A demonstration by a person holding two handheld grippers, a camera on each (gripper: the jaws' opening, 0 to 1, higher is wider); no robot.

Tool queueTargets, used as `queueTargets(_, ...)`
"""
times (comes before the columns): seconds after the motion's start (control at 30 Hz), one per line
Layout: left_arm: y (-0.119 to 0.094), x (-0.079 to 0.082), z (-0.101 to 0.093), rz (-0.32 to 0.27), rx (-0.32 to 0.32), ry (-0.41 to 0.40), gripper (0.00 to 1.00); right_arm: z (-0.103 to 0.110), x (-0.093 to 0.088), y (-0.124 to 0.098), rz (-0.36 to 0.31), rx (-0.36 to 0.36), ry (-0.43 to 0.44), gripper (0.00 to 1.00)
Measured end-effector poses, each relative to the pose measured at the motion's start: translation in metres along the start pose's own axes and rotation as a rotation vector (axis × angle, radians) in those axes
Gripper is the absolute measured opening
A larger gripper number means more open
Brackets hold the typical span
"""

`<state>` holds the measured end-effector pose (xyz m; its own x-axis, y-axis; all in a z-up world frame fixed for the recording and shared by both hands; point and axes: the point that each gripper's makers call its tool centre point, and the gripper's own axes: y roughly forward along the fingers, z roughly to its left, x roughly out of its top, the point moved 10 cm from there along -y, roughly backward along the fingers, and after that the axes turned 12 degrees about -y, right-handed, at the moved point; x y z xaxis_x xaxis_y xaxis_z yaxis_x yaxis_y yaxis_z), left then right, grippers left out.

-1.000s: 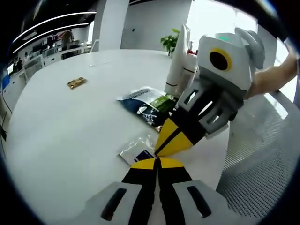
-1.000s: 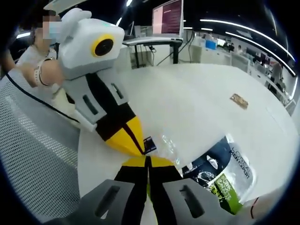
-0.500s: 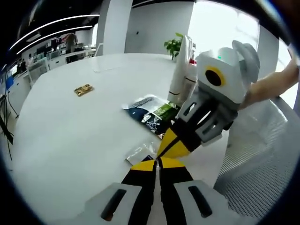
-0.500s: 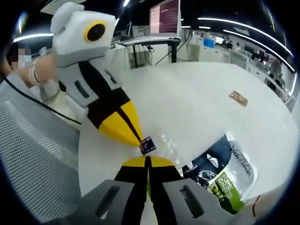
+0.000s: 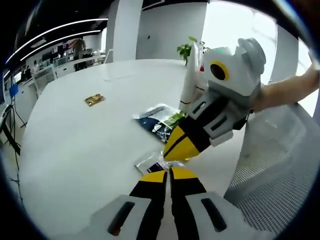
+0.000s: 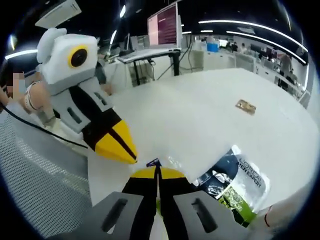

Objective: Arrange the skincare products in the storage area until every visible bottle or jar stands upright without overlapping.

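Observation:
A small clear sachet [image 5: 149,163] with a dark blue corner [image 6: 152,163] lies flat on the white table [image 5: 75,145]. My left gripper [image 5: 168,174] is shut, its yellow tips just short of the sachet. My right gripper [image 6: 157,172] is also shut, its tips right behind the blue corner; whether they touch it I cannot tell. Each gripper shows in the other's view: the right gripper [image 5: 175,150] above the sachet, the left gripper [image 6: 127,156] a little to the sachet's left. A dark L'Oreal packet [image 6: 235,181] lies flat nearby. Two white bottles [image 5: 192,75] stand behind the packet [image 5: 157,120].
A small gold packet [image 5: 94,100] lies further out on the table. A grey mesh chair [image 5: 270,185] sits at the table's near edge. A person's forearm [image 5: 290,90] holds the right gripper. Desks and a monitor [image 6: 162,22] stand beyond the table.
Both grippers have drawn back and apart. The left gripper's tips, which were at the sachet's blue corner, have pulled away from it. The sachet stays on the table.

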<state>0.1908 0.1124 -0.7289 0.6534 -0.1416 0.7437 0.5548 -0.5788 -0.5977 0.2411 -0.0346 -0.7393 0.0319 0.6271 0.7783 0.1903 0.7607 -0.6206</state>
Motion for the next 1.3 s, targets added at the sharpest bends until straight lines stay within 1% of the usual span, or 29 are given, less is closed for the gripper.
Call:
queueTargets(0.1,-0.001,0.004,-0.002,-0.015,-0.006,-0.009,0.06,0.002,0.004,-0.008,-0.007,0.003,-0.005,0.01)
queueTargets(0.17,-0.003,0.006,-0.005,-0.02,-0.003,-0.002,0.06,0.006,0.009,-0.016,-0.033,0.001,-0.003,0.01)
queueTargets(0.3,-0.002,0.007,-0.008,-0.023,-0.002,-0.001,0.07,0.01,0.019,-0.027,-0.062,0.006,-0.011,0.02)
queueTargets(0.4,-0.003,0.007,-0.01,-0.03,-0.003,0.001,0.08,0.012,0.023,-0.037,-0.069,-0.006,-0.035,0.05)
queueTargets(0.5,-0.006,0.01,-0.013,-0.042,-0.002,0.003,0.09,0.014,0.027,-0.049,-0.084,-0.014,-0.026,0.08)
queueTargets(0.53,-0.007,0.01,-0.014,-0.044,-0.002,0.004,0.1,0.015,0.027,-0.051,-0.085,-0.023,-0.033,0.1)
queueTargets(0.57,-0.007,0.011,-0.015,-0.045,0.0,0.003,0.11,0.014,0.028,-0.055,-0.08,-0.048,-0.063,0.12)
queueTargets(0.63,-0.008,0.013,-0.016,-0.051,0.003,0.009,0.13,0.016,0.027,-0.06,-0.068,-0.066,-0.092,0.15)
queueTargets(0.73,-0.014,0.016,-0.021,-0.06,0.005,0.023,0.17,0.018,0.027,-0.067,-0.065,-0.069,-0.083,0.19)
queueTargets(0.8,-0.014,0.017,-0.02,-0.068,0.011,0.025,0.2,0.019,0.027,-0.071,-0.065,-0.08,-0.083,0.2)
queueTargets(0.93,-0.022,0.018,-0.024,-0.081,0.019,0.024,0.21,0.02,0.026,-0.081,-0.052,-0.11,-0.102,0.25)
queueTargets(1.03,-0.026,0.018,-0.026,-0.078,0.027,0.029,0.23,0.02,0.022,-0.088,-0.045,-0.12,-0.097,0.26)
queueTargets(1.13,-0.03,0.018,-0.027,-0.082,0.037,0.032,0.28,0.019,0.017,-0.098,-0.027,-0.148,-0.095,0.3)
queueTargets(1.2,-0.033,0.02,-0.031,-0.088,0.038,0.023,0.3,0.019,0.016,-0.106,-0.026,-0.166,-0.089,0.32)
queueTargets(1.3,-0.035,0.022,-0.031,-0.1,0.036,0.016,0.32,0.019,0.013,-0.115,-0.029,-0.188,-0.074,0.35)
